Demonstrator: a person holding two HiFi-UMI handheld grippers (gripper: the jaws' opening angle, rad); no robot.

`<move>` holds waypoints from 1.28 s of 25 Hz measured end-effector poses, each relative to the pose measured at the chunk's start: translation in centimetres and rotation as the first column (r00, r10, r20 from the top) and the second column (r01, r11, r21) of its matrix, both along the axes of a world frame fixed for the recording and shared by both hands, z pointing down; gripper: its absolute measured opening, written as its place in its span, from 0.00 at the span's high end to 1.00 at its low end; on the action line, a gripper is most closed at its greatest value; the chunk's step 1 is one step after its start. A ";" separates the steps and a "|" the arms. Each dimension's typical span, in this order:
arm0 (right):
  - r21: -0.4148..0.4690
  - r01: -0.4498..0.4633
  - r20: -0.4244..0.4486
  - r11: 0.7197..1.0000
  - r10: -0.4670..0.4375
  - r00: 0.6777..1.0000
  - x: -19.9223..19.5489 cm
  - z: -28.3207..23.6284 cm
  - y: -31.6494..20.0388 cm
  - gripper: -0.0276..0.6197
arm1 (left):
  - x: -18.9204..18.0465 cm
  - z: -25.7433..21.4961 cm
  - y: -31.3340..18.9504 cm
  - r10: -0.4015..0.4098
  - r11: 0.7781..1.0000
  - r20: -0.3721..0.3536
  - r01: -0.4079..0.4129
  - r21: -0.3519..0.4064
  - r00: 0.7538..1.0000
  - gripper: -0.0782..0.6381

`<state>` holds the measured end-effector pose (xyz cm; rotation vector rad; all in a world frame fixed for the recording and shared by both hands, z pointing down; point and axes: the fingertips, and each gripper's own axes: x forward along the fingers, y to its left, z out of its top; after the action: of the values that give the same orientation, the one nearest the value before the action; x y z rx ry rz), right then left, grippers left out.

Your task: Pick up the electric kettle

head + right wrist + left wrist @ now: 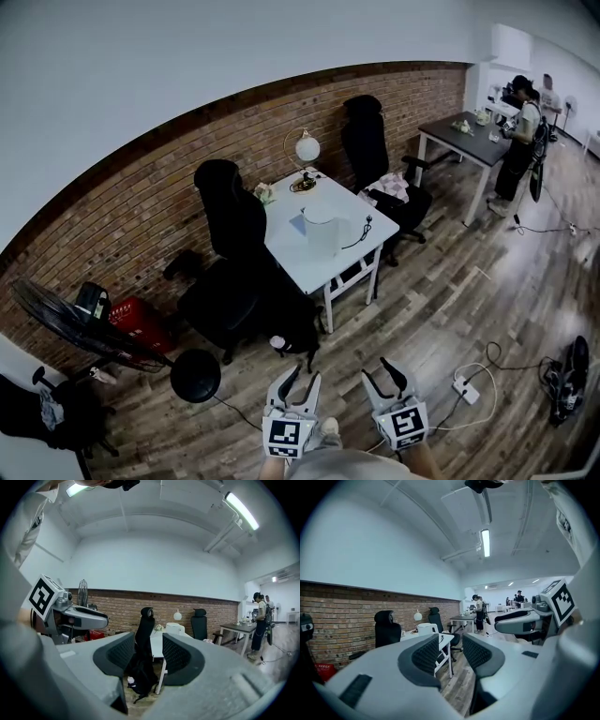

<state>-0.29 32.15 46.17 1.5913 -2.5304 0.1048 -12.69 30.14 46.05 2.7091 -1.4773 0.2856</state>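
Observation:
The white electric kettle (323, 234) stands on a white table (291, 258) by the brick wall, its cord (361, 231) trailing beside it. It shows small and far off in the left gripper view (425, 628) and in the right gripper view (174, 628). My left gripper (302, 375) and right gripper (380, 368) hang side by side at the bottom, over the wooden floor, well short of the table. Both point toward it. There is a gap between the pads of the left gripper (451, 656) and of the right gripper (149, 656), with nothing between them.
Black office chairs (230, 220) (370, 141) flank the table, and a globe lamp (306, 148) stands at its back. A standing fan (66, 328) and a red basket (141, 323) are at left. A power strip (466, 388) with cables lies on the floor. People stand at a dark table (464, 136).

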 end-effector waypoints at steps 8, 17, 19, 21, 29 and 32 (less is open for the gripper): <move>-0.016 -0.050 -0.017 0.999 0.049 0.999 -1.0 -0.1 -5.4 0.68 | -0.9 -0.1 -6.1 0.050 0.999 -0.009 -0.051 -0.014 0.999 0.67; 0.019 -0.088 -0.072 0.996 0.089 0.993 -2.1 0.5 -9.5 0.68 | -1.8 0.5 -10.9 0.117 0.993 -0.013 -0.118 -0.014 0.993 0.66; 0.028 -0.089 -0.086 0.996 0.091 0.992 -2.3 0.7 -10.2 0.68 | -1.9 0.7 -11.7 0.120 0.992 -0.017 -0.120 -0.027 0.993 0.66; -0.014 -0.111 -0.059 0.994 0.110 0.992 -2.6 0.7 -10.6 0.68 | -2.1 0.7 -12.3 0.123 0.992 -0.018 -0.124 -0.029 0.992 0.66; -0.037 -0.131 -0.048 0.991 0.130 0.990 -3.1 0.8 -12.3 0.68 | -2.6 1.0 -14.2 0.129 0.991 -0.021 -0.130 -0.031 0.991 0.66; -0.031 -0.128 -0.057 0.991 0.126 0.990 -3.1 0.7 -13.1 0.68 | -2.5 0.9 -15.0 0.128 0.991 -0.023 -0.129 -0.030 0.991 0.66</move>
<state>-3.40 19.04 46.82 1.7173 -2.3724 0.1170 -15.22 15.19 46.96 2.7775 -1.2841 0.2813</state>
